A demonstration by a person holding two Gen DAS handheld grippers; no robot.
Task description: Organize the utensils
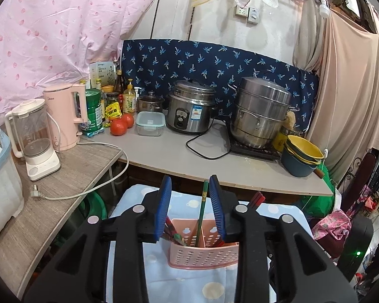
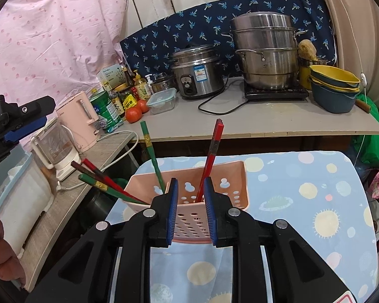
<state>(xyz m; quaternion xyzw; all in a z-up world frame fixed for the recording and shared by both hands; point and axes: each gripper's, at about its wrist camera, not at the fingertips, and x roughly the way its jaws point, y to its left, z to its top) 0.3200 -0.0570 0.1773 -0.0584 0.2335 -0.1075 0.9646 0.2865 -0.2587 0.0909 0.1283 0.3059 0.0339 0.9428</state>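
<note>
- Both sets of jaws stand apart with nothing between the pads: the left gripper (image 1: 189,207) is spread wide above the basket (image 1: 204,255), and the right gripper (image 2: 190,207) is open a little less, just in front of it.
- A green chopstick (image 1: 201,214) rises between the left pads without clearly touching either; it seems to have been let stand in the basket, not held.
- In the right view the basket sits on a spotted cloth (image 2: 303,202), and its compartments appear to sort the sticks: one green stick upright at the back left, red chopsticks (image 2: 212,156) leaning in the middle part, and a mixed bundle (image 2: 101,181) of red, green and dark sticks slanting out over the left end.
- That bundle leans well outside the rim, so it looks like the part left to tidy.
- Around the work: a counter (image 2: 265,118) behind carries a rice cooker (image 2: 197,72), a steamer pot (image 2: 265,50), stacked bowls (image 2: 333,88), tomatoes and a lidded box; a kettle (image 2: 80,123) and blender (image 2: 55,149) stand on the side shelf.
- The upright sticks crowd the space between the pads, so any reach into the basket risks knocking them; the blender's loose cord lies near the bundle.
</note>
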